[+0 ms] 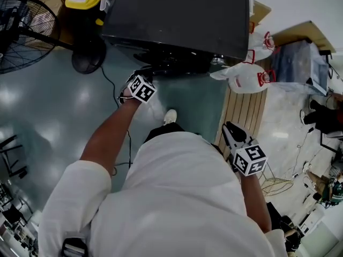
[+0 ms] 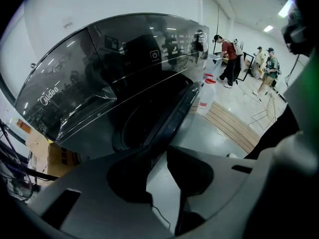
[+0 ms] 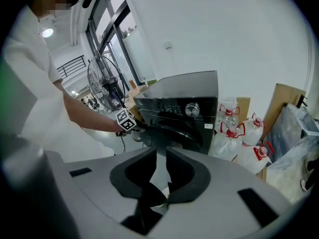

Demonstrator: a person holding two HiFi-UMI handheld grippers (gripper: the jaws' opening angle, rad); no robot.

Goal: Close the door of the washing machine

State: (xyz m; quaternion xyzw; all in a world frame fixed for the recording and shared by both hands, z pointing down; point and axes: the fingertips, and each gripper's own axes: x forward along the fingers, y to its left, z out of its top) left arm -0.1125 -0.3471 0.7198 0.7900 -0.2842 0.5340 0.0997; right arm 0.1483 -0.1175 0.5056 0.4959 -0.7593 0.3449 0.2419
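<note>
The black front-loading washing machine (image 1: 177, 9) (image 2: 99, 68) (image 3: 184, 91) stands ahead of me. Its round door (image 1: 171, 67) (image 2: 175, 111) (image 3: 172, 128) is partly open and swung out from the drum. My left gripper (image 1: 149, 75) (image 2: 160, 151) reaches to the door's free edge. Its jaws stand a narrow gap apart, with the dark rim at their tips. My right gripper (image 1: 228, 126) (image 3: 162, 153) hangs back at my right side, away from the machine. Its pads touch and hold nothing.
Plastic water jugs (image 1: 246, 79) (image 3: 234, 133) with red caps lie right of the machine on a wooden pallet (image 1: 244, 108). A floor fan (image 1: 21, 31) stands at the left. A cable (image 1: 115, 95) runs over the floor. My shoe (image 1: 170, 116) is below the door. People (image 2: 229, 61) stand far off.
</note>
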